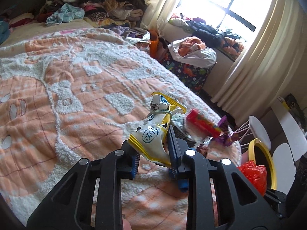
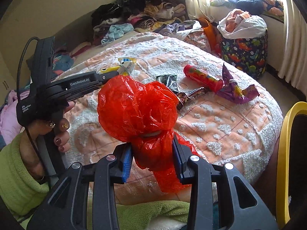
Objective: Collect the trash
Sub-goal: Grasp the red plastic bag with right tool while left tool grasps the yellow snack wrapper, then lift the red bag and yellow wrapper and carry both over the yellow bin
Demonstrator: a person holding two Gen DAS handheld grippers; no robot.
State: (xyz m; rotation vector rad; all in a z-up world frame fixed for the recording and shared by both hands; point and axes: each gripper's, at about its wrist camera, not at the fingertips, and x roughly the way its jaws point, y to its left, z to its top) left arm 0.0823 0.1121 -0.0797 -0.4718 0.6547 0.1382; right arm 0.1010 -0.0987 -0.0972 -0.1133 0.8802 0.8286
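Left wrist view: left gripper (image 1: 153,143) clamps a yellow-white wrapper (image 1: 157,132) above the bedspread (image 1: 76,88). Right gripper (image 2: 152,153) pinches a red plastic bag (image 2: 138,105).

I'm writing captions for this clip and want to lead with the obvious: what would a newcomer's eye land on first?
First the bright red plastic bag, bunched and clamped in the right gripper near the yellow-rimmed bin. Next the yellow-and-white snack wrapper, tied with a band and pinched in the left gripper above the orange-and-white blanket. Behind it lie a red tube and a purple wrapper on the bed.
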